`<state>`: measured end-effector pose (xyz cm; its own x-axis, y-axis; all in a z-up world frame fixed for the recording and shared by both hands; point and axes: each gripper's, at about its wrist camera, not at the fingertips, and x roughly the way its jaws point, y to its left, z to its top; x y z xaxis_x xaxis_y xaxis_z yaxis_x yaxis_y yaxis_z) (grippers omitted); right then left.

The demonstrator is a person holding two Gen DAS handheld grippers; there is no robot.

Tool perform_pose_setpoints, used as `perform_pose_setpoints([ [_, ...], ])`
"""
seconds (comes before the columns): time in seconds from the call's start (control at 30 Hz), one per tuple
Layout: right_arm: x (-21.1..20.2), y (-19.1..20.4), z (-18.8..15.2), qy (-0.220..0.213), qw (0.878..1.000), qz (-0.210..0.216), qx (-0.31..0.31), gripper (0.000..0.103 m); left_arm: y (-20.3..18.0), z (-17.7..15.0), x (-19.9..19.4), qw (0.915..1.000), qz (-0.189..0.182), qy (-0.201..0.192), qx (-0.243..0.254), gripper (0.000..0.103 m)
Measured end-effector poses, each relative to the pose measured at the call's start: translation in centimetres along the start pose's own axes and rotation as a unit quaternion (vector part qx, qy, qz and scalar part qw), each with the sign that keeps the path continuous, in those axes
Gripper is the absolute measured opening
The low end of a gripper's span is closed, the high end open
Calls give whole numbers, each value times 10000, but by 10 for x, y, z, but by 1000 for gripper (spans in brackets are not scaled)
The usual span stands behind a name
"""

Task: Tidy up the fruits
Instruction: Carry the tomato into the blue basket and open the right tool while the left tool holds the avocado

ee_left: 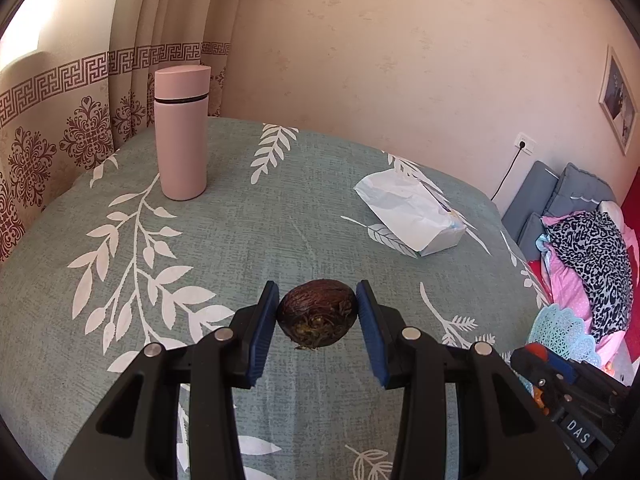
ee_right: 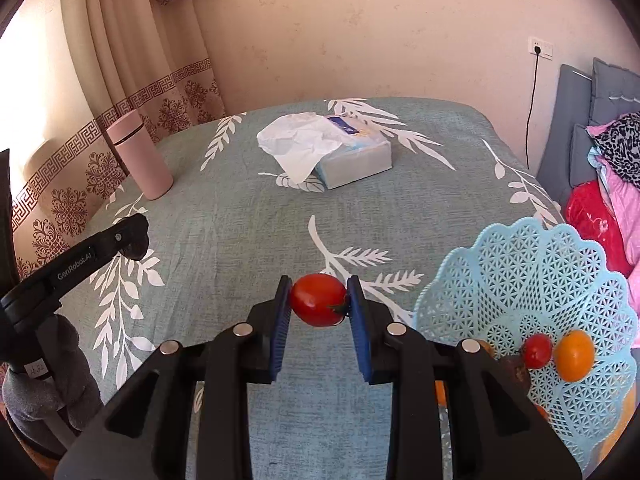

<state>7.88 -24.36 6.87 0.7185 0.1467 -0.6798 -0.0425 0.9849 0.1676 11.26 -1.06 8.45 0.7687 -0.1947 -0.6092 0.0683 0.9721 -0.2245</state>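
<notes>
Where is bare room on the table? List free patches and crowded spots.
Free: cloth between flask and tissue pack, and the middle stretch before both grippers. Crowded: the right edge, where the basket holds fruit.

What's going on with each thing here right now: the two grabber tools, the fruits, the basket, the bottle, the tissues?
left gripper: shut on the brown fruit, held above the tablecloth.
right gripper: shut on a red tomato.
blue basket: tilted, holding a small tomato and an orange fruit.
pink bottle: upright, lid on.
tissue pack: open, a tissue pulled out.
</notes>
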Motion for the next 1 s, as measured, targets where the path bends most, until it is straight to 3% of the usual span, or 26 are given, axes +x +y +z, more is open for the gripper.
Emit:
perform_pose_setpoints([
  [0.37, -11, -92, -4, 188, 9925, -378, 1144, 29, -7, -3, 0, 9999, -49, 4, 124, 41],
  [0.7, -12, -119, -16, 252, 9852, -560, 1599, 32, -8, -6, 2, 9998, -50, 33, 163, 41],
  [0.73, -13, -120, -16, 227, 9848, -583, 1623, 44, -9, -6, 2, 9998, -54, 36, 171, 41],
  [0.8, -21, -123, -19, 71, 9838, -661, 1666, 55, -11, -7, 2, 9998, -65, 39, 197, 41],
  [1.0, -51, -123, -37, -616, 9767, -1552, 1347, 55, -23, -11, -1, 9992, -198, 39, 353, 41],
])
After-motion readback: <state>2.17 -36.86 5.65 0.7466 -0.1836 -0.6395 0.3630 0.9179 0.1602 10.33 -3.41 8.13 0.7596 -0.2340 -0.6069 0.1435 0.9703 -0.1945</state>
